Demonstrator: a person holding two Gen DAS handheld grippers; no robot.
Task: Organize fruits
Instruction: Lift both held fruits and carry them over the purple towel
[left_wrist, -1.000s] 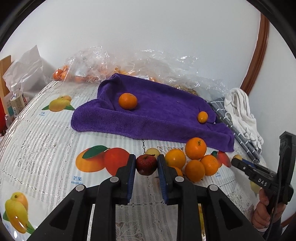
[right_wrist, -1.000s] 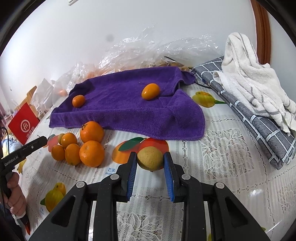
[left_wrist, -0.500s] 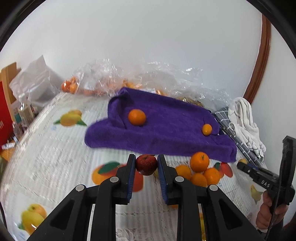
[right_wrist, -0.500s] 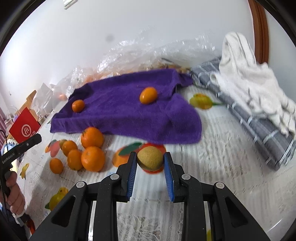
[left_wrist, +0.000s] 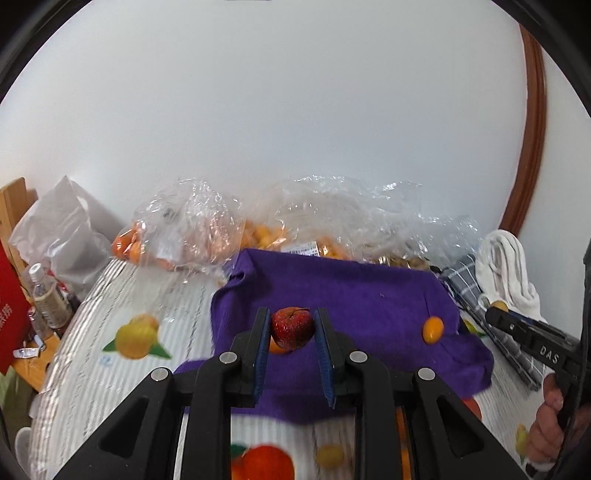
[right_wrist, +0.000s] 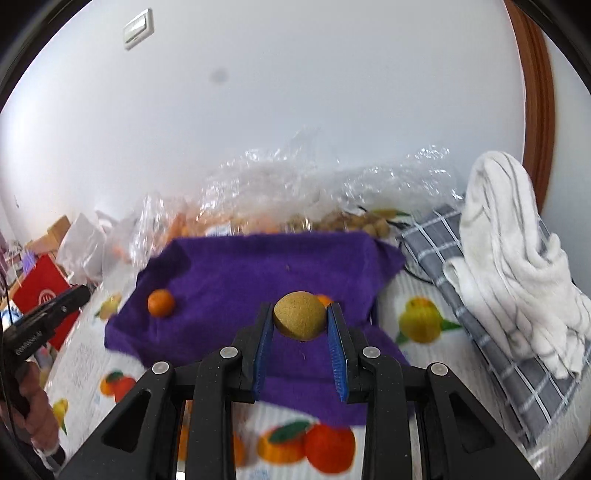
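Observation:
My left gripper (left_wrist: 291, 326) is shut on a small red apple (left_wrist: 292, 328) and holds it in the air over the purple towel (left_wrist: 354, 299). An orange (left_wrist: 275, 348) peeks out behind the apple, and a small orange fruit (left_wrist: 433, 329) lies on the towel's right side. My right gripper (right_wrist: 300, 320) is shut on a round yellow-brown fruit (right_wrist: 300, 320), also lifted over the purple towel (right_wrist: 236, 280). A mandarin (right_wrist: 161, 302) rests on the towel at the left, and another orange fruit (right_wrist: 325, 300) shows just behind the held one.
Clear plastic bags of fruit (left_wrist: 192, 229) lie behind the towel against the wall. A grey checked cloth (right_wrist: 480, 332) and a white towel (right_wrist: 509, 280) lie on the right. A red box (right_wrist: 40, 299), a bottle (left_wrist: 46, 295) and a white bag (left_wrist: 62, 236) crowd the left. The tablecloth (left_wrist: 122, 369) has printed fruit.
Both grippers have risen and moved forward with their fruit, from the near table to over the purple towel. The pile of oranges has dropped out of sight below.

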